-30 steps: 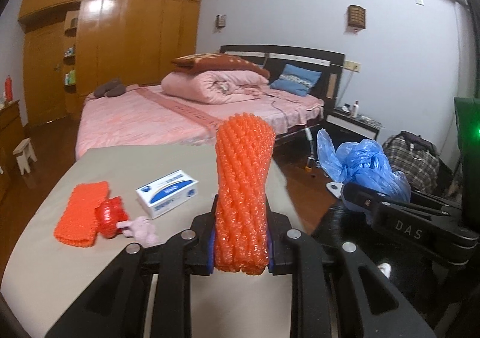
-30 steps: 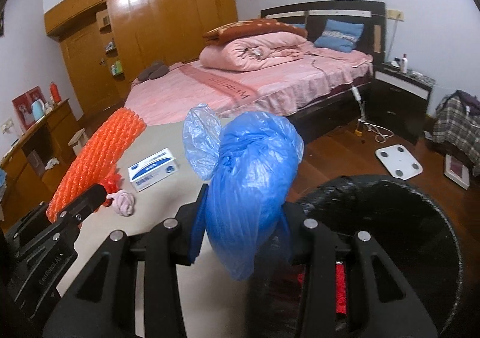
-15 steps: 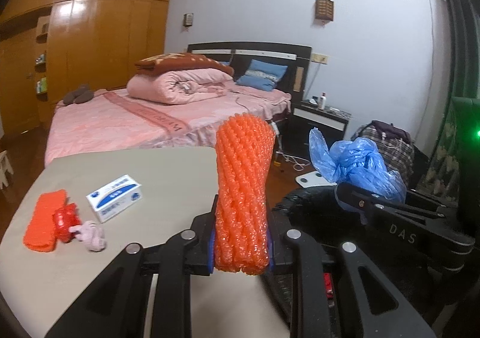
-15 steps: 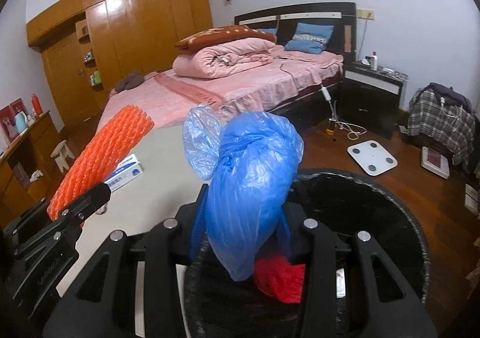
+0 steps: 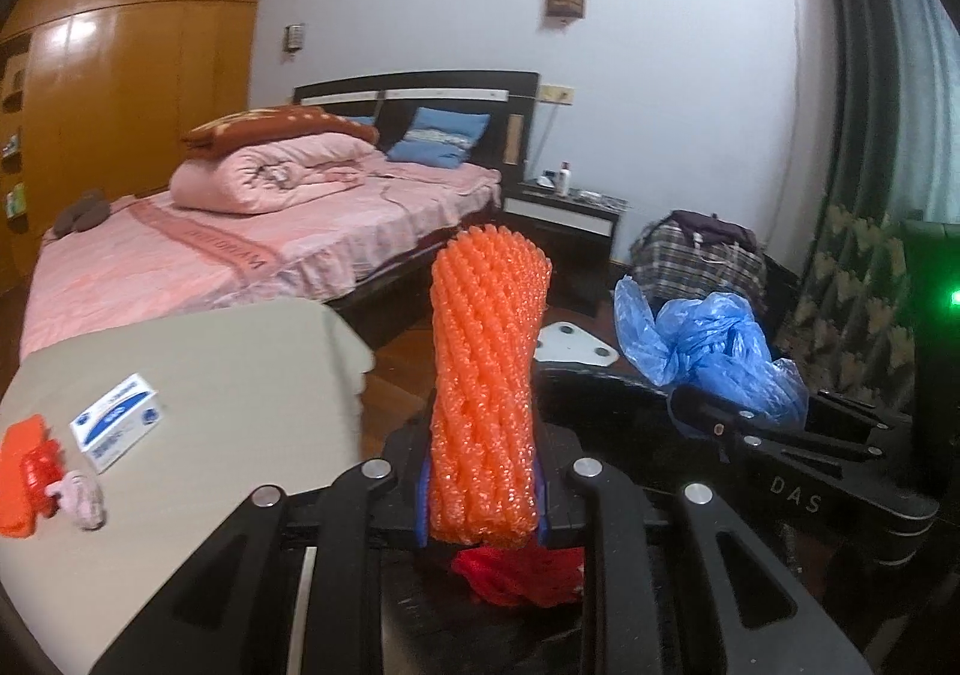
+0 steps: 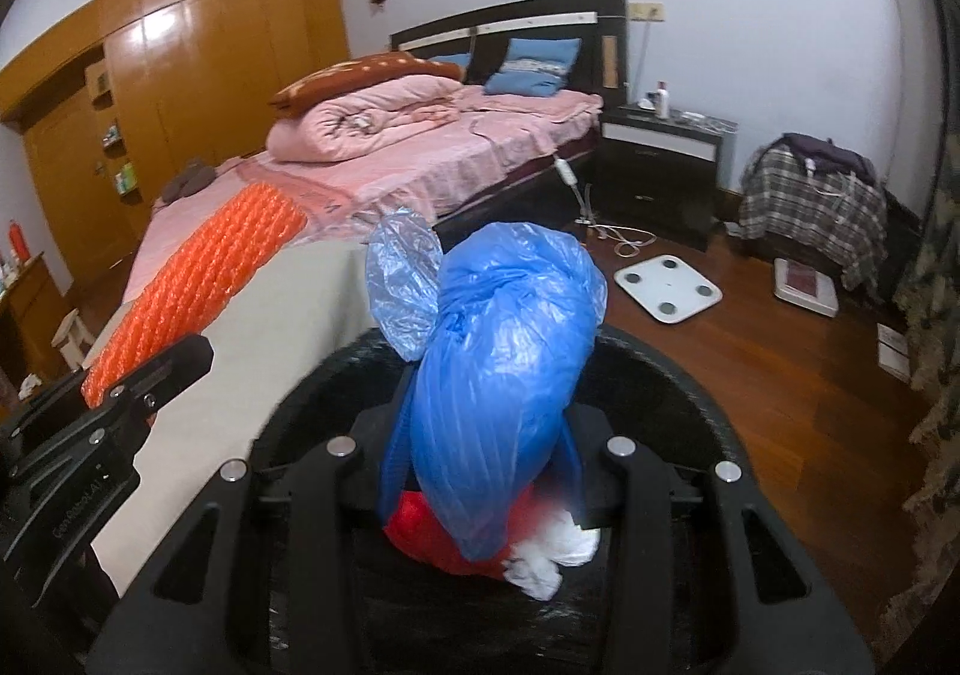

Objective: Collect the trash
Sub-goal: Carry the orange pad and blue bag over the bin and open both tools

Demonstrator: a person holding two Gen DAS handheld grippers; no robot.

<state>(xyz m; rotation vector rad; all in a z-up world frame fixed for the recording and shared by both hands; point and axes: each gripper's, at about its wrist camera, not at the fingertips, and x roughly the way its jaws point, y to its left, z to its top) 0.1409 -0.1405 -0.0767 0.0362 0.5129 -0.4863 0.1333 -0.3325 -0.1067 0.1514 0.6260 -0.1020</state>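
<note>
My left gripper [image 5: 483,501] is shut on an upright orange foam net [image 5: 486,387], held over the black-lined trash bin [image 5: 600,387]. The same orange foam net [image 6: 198,291] shows at the left of the right wrist view. My right gripper [image 6: 480,471] is shut on a crumpled blue plastic bag [image 6: 504,375], also above the trash bin [image 6: 678,411]. That blue plastic bag [image 5: 714,345] appears at the right of the left wrist view. Red trash [image 6: 432,537] and white trash [image 6: 552,549] lie inside the bin.
On the beige table [image 5: 228,375] lie a white-and-blue box [image 5: 117,423], an orange net piece [image 5: 18,465], a red scrap [image 5: 39,465] and a pink wad [image 5: 81,495]. A bed [image 6: 420,159], a nightstand [image 6: 666,159], a white scale [image 6: 666,288] and a plaid bag [image 6: 810,195] stand beyond.
Both grippers have swung right from over the table to above the bin, each still holding its item. The bin's inside with red trash has come into view.
</note>
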